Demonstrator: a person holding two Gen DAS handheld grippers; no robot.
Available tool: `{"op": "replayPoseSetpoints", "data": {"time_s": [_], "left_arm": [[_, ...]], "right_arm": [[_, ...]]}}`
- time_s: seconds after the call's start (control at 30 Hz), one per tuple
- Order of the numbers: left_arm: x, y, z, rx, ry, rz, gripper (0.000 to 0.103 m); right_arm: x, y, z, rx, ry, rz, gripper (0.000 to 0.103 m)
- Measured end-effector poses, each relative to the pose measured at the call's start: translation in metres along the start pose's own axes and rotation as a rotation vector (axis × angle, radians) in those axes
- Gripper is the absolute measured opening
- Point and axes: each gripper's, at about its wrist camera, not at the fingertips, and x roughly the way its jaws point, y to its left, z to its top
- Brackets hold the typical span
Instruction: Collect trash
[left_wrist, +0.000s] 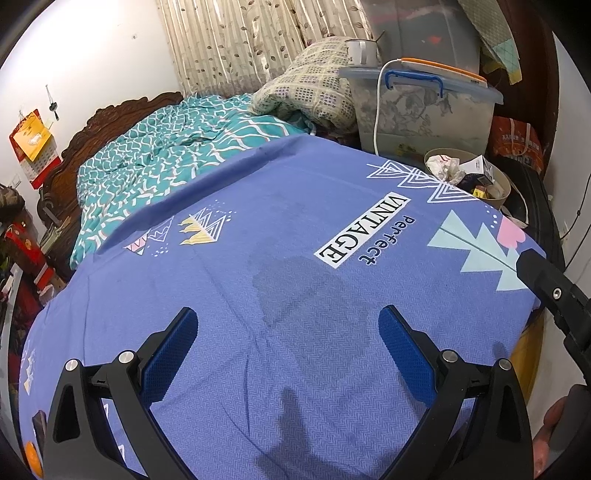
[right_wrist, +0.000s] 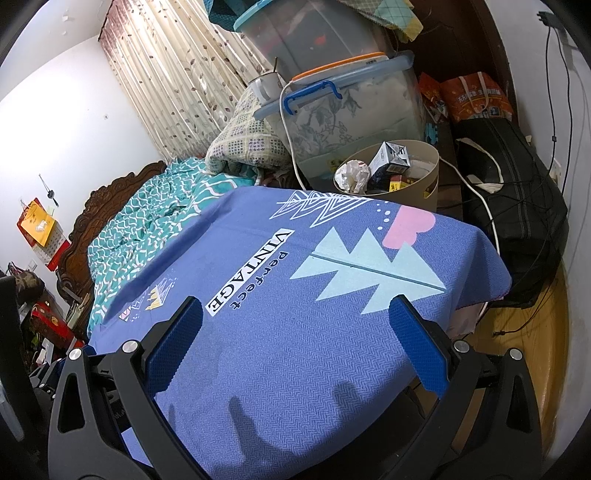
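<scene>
While hovering over the blue bedsheet (right_wrist: 295, 350), left gripper (left_wrist: 288, 332) and right gripper (right_wrist: 295, 325) both spread wide, holding nothing. Beige trash bin (right_wrist: 424, 184) stuffed with crumpled paper (right_wrist: 352, 175) and cartons, upper right of frame, just past the sheet's far edge.

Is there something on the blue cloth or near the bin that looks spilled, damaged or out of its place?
Nothing looks spilled or damaged. The blue cloth carries no loose trash; its dark patches look like shadows. The waste bin stands upright beyond the cloth's far edge, piled with crumpled paper and a small carton. Both grippers are open.
</scene>
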Motion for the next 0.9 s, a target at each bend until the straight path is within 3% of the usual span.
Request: {"op": "replayPoseSetpoints", "data": {"time_s": [0.9], "left_arm": [[0.0023,-0.0028,0.0015,0.019,0.009,-0.020,0.094]], "right_arm": [[0.0011,-0.0025,0.0024,0.001,0.002,0.005,0.100]]}}
